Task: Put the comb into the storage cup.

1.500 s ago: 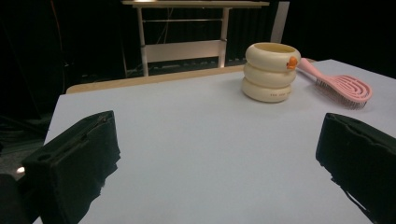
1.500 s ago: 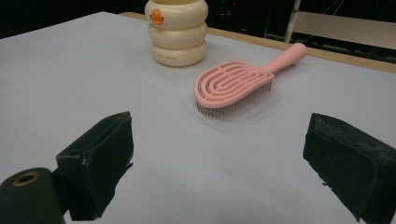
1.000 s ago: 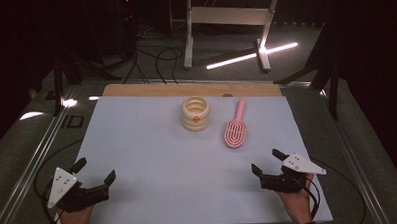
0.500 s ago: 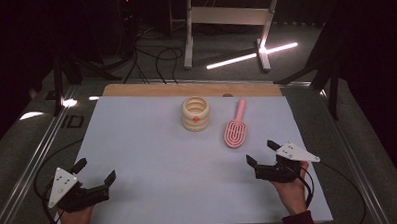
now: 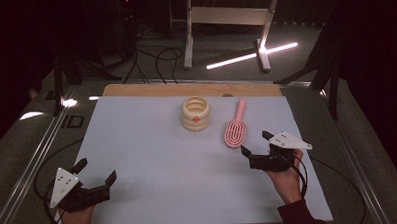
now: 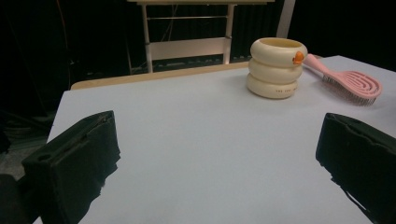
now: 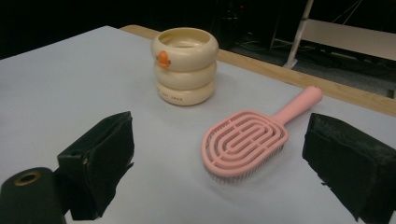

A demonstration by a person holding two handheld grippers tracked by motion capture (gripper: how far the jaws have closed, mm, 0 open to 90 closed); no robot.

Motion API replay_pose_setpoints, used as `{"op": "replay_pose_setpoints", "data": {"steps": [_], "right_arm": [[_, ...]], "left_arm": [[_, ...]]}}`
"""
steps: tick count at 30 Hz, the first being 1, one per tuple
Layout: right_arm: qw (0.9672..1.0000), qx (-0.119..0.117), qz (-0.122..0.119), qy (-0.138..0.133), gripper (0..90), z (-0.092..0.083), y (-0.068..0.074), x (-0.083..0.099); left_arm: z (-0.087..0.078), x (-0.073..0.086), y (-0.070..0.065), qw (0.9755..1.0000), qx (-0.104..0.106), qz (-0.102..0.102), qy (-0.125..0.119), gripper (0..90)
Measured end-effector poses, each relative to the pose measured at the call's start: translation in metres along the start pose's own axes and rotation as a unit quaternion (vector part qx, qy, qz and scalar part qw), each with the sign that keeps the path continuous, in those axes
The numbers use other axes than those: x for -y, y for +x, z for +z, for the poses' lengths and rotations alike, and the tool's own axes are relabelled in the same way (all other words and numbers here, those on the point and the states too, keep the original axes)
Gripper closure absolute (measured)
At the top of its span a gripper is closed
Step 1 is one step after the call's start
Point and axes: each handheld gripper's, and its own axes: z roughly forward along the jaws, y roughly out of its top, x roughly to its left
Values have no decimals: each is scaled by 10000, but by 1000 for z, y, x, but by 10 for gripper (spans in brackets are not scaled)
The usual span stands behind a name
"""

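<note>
Low on the right, our right gripper [image 5: 255,143] is wide open, near the pink brush [image 5: 233,130]. Our left gripper [image 5: 95,171], lower left, is open too.

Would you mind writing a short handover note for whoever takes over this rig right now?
Left gripper: open, holding nothing, low at the near left corner of the table.
Right gripper: open, holding nothing, just short of the pink hairbrush, jaws pointed at its head.
Things: the hairbrush lies flat, bristles down, handle pointing away from the person. The cream ringed cup stands upright to its left, apart from it.
Done: nothing gripped so far.
Left: probably closing the right gripper on the hairbrush; what follows cannot be told.
</note>
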Motion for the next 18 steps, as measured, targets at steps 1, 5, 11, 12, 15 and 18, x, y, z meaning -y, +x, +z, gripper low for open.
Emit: {"op": "replay_pose_setpoints", "data": {"steps": [1, 5, 11, 12, 15, 18], "right_arm": [[10000, 16, 13, 14, 89, 2, -1, -1], [10000, 23, 85, 35, 90, 7, -5, -4], [9997, 71, 114, 192, 90, 19, -13, -4], [9997, 76, 124, 203, 90, 21, -14, -4], [9996, 95, 115, 249, 90, 27, -18, -5], [9994, 141, 127, 296, 90, 32, -22, -9]], "left_arm": [[0, 0, 0, 10000, 0, 0, 0, 0], [0, 0, 0, 10000, -15, 5, -2, 0], [0, 0, 0, 10000, -35, 19, -3, 0], [0, 1, 0, 10000, -37, 18, -4, 0], [0, 0, -1, 10000, -36, 21, -4, 0], [0, 0, -1, 10000, -37, 33, -7, 0]]}}
